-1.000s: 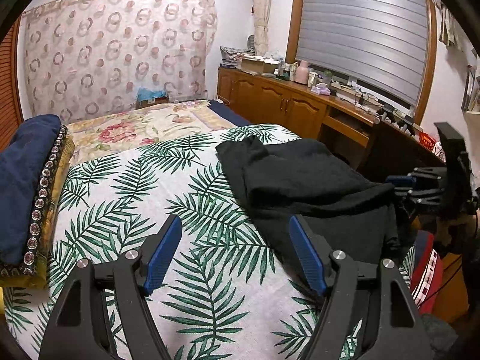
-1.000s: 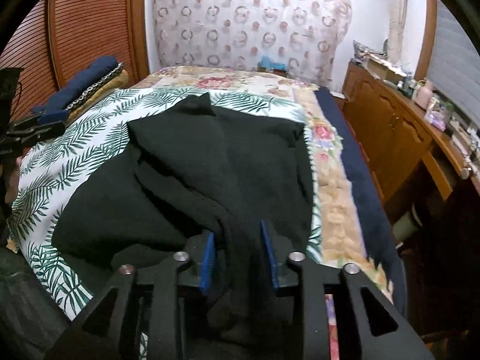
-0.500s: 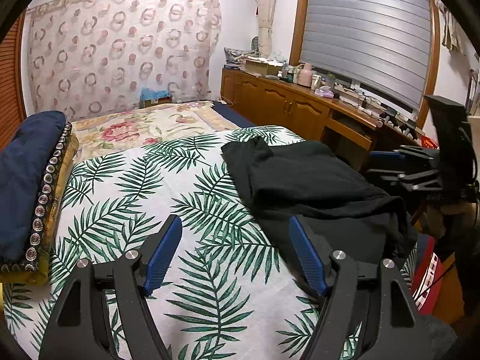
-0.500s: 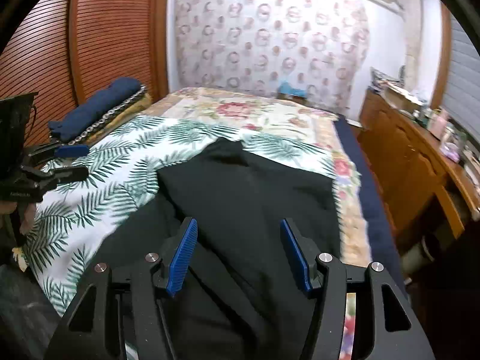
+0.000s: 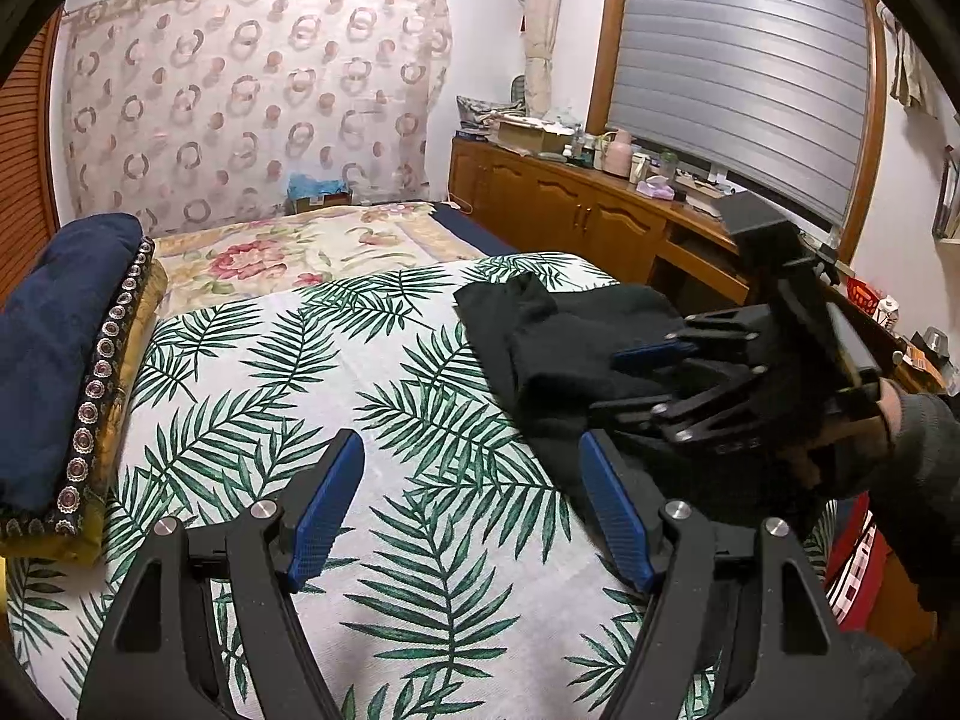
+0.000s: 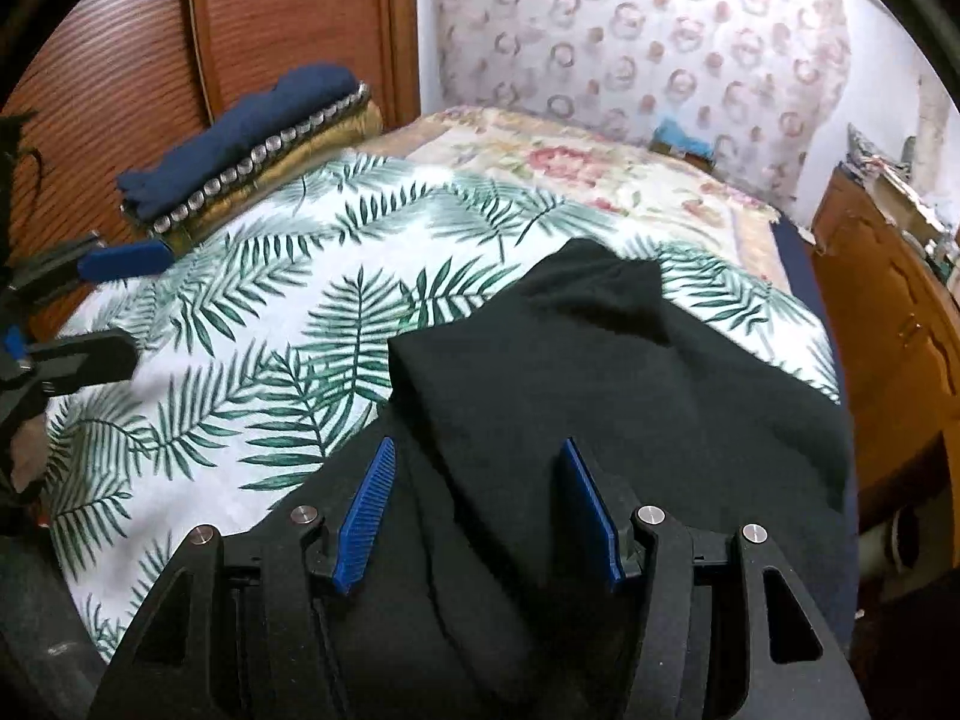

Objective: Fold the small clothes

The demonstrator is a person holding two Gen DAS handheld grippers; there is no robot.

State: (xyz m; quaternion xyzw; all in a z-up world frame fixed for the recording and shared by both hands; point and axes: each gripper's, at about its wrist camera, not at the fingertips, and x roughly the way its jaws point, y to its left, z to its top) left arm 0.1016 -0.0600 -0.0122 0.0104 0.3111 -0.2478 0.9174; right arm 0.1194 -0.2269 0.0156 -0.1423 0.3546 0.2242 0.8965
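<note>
- Fingers of the left gripper (image 5: 471, 510) stand wide apart in the foreground of the left wrist view, holding nothing, poised over the palm-leaf bedspread (image 5: 288, 372) just left of the garment's near edge.
- The right gripper (image 6: 477, 516) likewise has its jaws spread and empty; it hovers low over the near part of the black garment (image 6: 630, 384), with cloth showing between and beneath its blue pads (image 6: 366, 510), though whether they touch the fabric cannot be told.
- The black garment lies on the right-hand side of the bed, partly doubled over itself: an upper layer sits across a lower one, with a raised corner pointing toward the far end and some wrinkles along the overlap.
- Judging by that lie, one fold looks already laid down and the work is between folds, both tools free for a fresh grasp.
- The next move probably calls for pinching an edge or corner of the garment, ideally one gripper at each end, catching both layers so the fold carries over evenly instead of dragging the top layer askew.
- Farther off, a folded navy blanket (image 5: 54, 348) rests on a gold cushion at the left edge of the bed.
- Beyond, a floral quilt (image 5: 288, 252) covers the far end.
</note>
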